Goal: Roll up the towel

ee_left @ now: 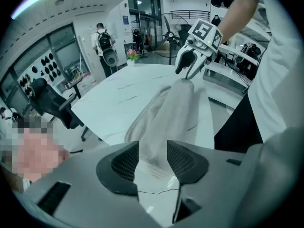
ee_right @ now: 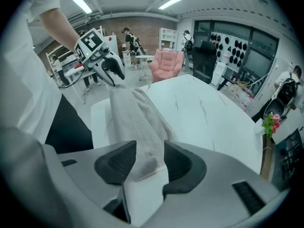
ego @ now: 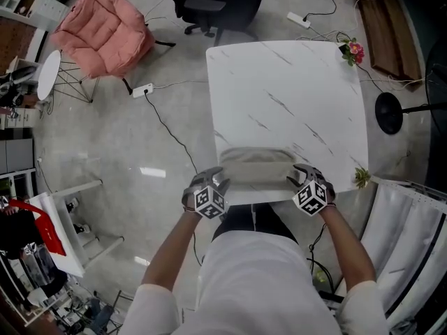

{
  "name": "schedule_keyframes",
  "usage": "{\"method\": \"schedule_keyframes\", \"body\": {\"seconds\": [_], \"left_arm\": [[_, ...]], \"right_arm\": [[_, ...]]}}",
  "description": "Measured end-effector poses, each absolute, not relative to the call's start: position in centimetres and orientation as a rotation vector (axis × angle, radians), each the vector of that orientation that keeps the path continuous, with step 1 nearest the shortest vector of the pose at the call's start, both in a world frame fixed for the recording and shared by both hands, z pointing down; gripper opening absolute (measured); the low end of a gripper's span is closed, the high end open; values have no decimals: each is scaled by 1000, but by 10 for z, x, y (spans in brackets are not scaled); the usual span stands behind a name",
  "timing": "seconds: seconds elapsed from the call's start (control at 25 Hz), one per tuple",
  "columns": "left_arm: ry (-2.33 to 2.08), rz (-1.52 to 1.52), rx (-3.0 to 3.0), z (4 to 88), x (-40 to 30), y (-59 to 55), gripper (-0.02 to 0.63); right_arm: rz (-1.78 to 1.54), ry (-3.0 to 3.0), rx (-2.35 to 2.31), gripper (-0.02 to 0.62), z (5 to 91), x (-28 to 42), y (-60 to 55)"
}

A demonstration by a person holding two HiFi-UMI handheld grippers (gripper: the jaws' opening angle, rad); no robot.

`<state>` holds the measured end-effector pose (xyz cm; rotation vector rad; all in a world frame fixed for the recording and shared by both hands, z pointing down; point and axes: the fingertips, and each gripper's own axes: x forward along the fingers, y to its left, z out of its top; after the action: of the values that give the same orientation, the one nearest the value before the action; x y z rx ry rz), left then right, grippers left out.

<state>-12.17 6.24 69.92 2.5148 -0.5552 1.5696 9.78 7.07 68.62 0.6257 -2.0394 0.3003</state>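
A beige towel (ego: 257, 167) lies partly rolled along the near edge of the white marble table (ego: 286, 96). My left gripper (ego: 216, 176) is at the roll's left end and my right gripper (ego: 299, 175) at its right end. In the left gripper view the towel (ee_left: 166, 118) runs away between the jaws of the left gripper (ee_left: 152, 158), whose pads stand apart from the cloth, with the right gripper (ee_left: 189, 65) at the far end. The right gripper view mirrors this: the towel (ee_right: 135, 122), the right gripper (ee_right: 149, 160) open, the left gripper (ee_right: 111, 68) beyond.
A flower pot (ego: 353, 49) stands at the table's far right corner and a small plant (ego: 362, 178) at its near right corner. On the floor are a pink chair (ego: 105, 30), a black office chair (ego: 216, 5) and a power strip with cables (ego: 143, 90).
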Motion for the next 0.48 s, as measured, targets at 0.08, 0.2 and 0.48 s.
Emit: {"method": "schedule_keyframes", "body": {"seconds": [0.08, 0.2, 0.48], "left_arm": [[-535, 1570, 2512, 704, -120, 76, 204], [-550, 1584, 2508, 711, -120, 88, 183], [-616, 1671, 2536, 730, -127, 98, 202]], "right_arm": [[296, -2049, 575, 198, 689, 93, 83], [303, -2047, 520, 198, 697, 88, 98], [237, -2007, 463, 209, 717, 87, 117]]}}
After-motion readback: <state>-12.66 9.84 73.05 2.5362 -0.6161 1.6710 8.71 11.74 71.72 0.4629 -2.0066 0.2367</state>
